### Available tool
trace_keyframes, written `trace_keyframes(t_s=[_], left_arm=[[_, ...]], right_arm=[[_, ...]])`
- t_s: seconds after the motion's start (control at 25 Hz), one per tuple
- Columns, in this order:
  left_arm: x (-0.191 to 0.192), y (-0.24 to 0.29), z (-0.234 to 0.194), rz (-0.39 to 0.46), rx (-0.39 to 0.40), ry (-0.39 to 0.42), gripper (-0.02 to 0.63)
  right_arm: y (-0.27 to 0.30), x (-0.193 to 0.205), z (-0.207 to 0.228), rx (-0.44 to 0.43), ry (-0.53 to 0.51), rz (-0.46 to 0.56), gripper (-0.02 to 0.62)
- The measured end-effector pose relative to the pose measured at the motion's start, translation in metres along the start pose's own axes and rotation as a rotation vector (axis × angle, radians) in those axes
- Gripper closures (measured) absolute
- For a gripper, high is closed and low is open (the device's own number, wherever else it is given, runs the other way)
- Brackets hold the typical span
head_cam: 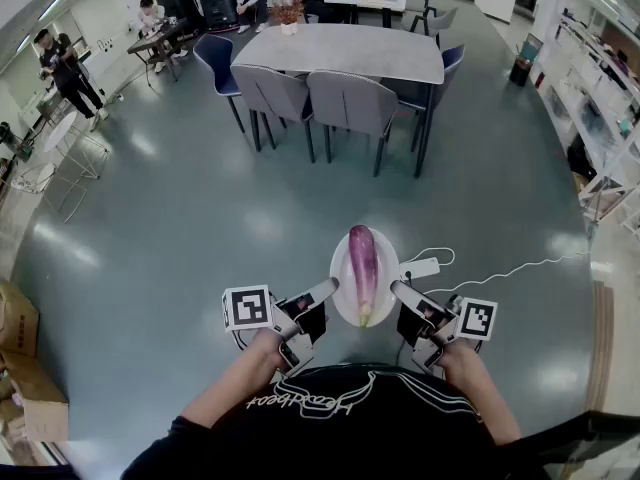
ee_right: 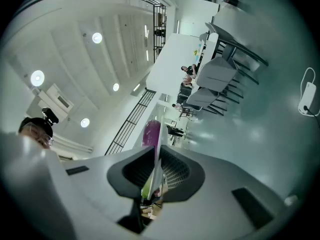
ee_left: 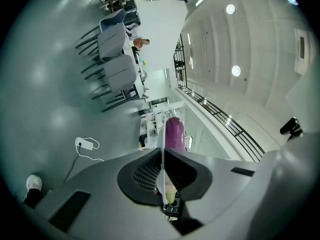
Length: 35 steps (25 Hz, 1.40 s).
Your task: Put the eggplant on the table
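Observation:
A purple eggplant [head_cam: 362, 268] with a green stem end lies lengthwise on a white oval plate [head_cam: 341, 268] held in the air over the floor. My left gripper [head_cam: 330, 289] is shut on the plate's left rim and my right gripper [head_cam: 397, 290] is shut on its right rim. In the left gripper view the plate [ee_left: 162, 156] shows edge-on, pinched by that gripper [ee_left: 163, 178], with the eggplant [ee_left: 174, 133] beyond. The right gripper view shows the same: plate edge [ee_right: 158, 151], gripper [ee_right: 155, 178], eggplant [ee_right: 151, 133]. The grey table [head_cam: 340, 52] stands well ahead.
Grey chairs [head_cam: 344, 104] line the table's near side and a blue chair [head_cam: 216, 60] its left end. A white power strip [head_cam: 420, 268] with a cable lies on the floor beside the plate. Cardboard boxes [head_cam: 20, 368] sit at left, shelves [head_cam: 600, 118] at right, people at desks behind.

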<state>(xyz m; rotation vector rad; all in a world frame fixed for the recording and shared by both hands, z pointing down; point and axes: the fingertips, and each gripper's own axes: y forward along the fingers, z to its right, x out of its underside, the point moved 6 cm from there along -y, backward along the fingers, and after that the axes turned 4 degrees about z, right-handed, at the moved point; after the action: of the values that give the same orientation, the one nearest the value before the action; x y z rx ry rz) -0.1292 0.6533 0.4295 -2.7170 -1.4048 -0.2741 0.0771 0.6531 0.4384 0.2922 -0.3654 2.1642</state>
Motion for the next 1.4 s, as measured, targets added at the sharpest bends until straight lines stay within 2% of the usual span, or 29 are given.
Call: trace_keyframes(t_s=[0.84, 0.96, 1.08, 1.4], left_arm=[[-0.006, 0.009, -0.004, -0.032, 0.035, -0.028, 0.583], [-0.008, 0.007, -0.011, -0.025, 0.013, -0.031, 0.583], [-0.013, 0.012, -0.01, -0.013, 0.031, -0.028, 0.583], [-0.036, 0.025, -0.014, 0.025, 0.018, -0.039, 0.583]], right_arm=[[-0.001, -0.001, 0.006, 0.022, -0.013, 0.038, 0.546], [0.001, -0.003, 0.007, 0.006, -0.003, 0.032, 0.546], [0.005, -0.009, 0.012, -0.011, 0.035, 0.026, 0.546], [0.027, -0.033, 0.025, -0.048, 0.067, 0.022, 0.546]])
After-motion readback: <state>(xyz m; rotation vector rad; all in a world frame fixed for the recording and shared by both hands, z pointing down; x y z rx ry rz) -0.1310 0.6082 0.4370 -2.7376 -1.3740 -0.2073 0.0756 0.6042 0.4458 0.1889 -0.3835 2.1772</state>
